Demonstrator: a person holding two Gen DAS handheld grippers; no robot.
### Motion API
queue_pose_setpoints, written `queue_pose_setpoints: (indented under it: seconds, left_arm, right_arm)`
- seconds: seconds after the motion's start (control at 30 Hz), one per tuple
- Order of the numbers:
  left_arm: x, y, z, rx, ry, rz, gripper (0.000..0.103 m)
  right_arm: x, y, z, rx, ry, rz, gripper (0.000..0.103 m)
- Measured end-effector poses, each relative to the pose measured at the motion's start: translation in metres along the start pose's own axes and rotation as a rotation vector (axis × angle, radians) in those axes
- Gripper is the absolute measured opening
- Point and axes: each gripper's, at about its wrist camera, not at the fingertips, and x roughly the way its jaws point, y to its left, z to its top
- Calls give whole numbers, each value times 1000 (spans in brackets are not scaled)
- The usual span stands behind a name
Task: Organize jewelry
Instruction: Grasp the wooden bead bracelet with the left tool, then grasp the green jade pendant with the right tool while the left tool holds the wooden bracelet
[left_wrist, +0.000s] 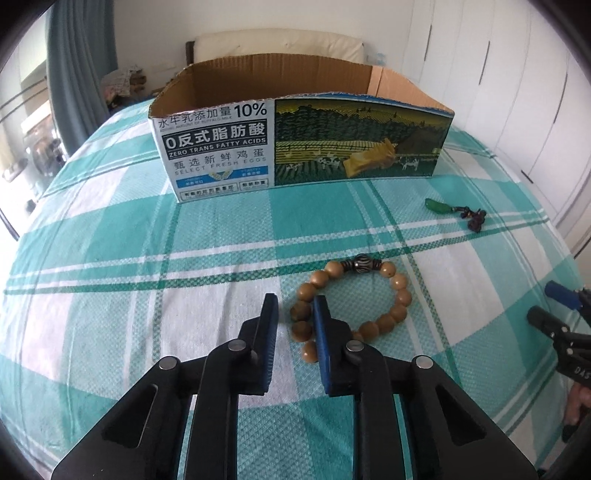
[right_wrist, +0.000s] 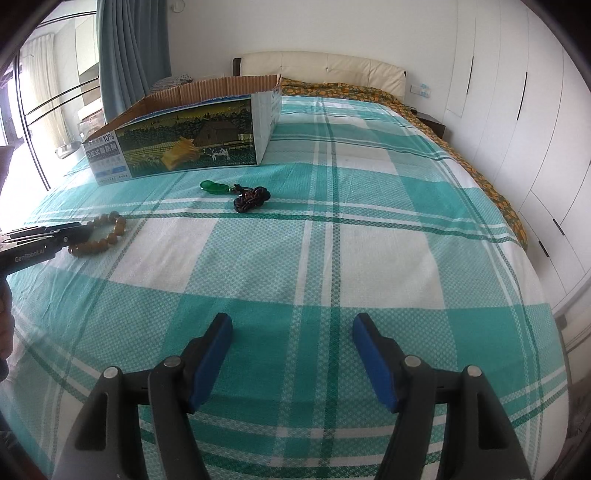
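Note:
A bracelet of tan wooden beads (left_wrist: 400, 295) with one striped dark bead lies on the teal checked bedsheet (left_wrist: 147, 258). My left gripper (left_wrist: 295, 306) has its blue pads drawn in close around the bracelet's left-hand beads, shut on them; in the right wrist view that gripper (right_wrist: 86, 230) meets the bracelet (right_wrist: 110, 230) at the left edge. A green pendant (left_wrist: 436, 205) on a dark knotted cord (right_wrist: 251, 197) lies farther back, to the right. An open printed cardboard box (left_wrist: 306, 147) stands behind both. My right gripper (right_wrist: 291, 325) hovers open over bare sheet, holding nothing.
White wardrobe doors (right_wrist: 517, 122) run along the right side of the bed. A cream headboard (right_wrist: 332, 70) and an orange-patterned cover (right_wrist: 369, 92) lie at the far end. A blue-grey curtain (right_wrist: 129, 55) hangs behind the box (right_wrist: 177, 140). A person's hand (left_wrist: 578, 406) shows at the right edge.

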Motion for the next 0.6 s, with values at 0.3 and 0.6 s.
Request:
queue_pose_setpoints:
  seconds: [0.3, 0.6]
  left_arm:
    - [3, 1, 0, 21, -14, -35, 10]
    - [0, 13, 4, -61, 6, -109, 10]
  right_arm:
    - [3, -3, 9, 23, 27, 47, 70]
    - [55, 6, 83, 5, 45, 167, 69]
